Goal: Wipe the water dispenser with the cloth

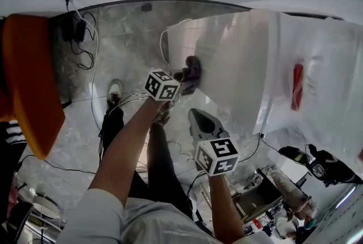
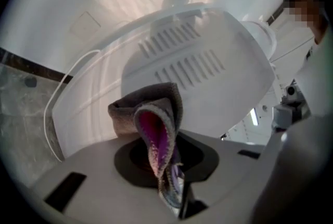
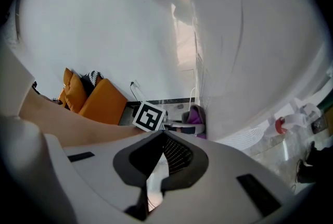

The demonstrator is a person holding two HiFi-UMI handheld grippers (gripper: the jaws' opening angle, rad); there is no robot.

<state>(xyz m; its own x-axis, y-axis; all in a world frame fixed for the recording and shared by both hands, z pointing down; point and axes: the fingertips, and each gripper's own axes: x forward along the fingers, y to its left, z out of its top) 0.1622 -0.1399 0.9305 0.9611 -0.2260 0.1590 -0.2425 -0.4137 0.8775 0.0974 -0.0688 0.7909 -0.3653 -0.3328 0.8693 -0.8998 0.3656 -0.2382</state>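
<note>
While an orange seat (image 1: 28,84) sits far left, the left gripper (image 1: 182,76) is clamped on the grey-purple cloth (image 1: 193,70), which looks pressed against the left side of the white water dispenser (image 1: 238,61). The dispenser lies directly right of the cloth, its tall side running down toward the floor, so strokes likely follow that axis. The right gripper (image 1: 198,116), nearer the person, has its jaws together and empty. It hangs beside the dispenser.

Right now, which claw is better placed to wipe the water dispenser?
Left. The left claw is shut on the cloth, right at the water dispenser's white side. The right claw holds nothing and hangs back from it.
</note>
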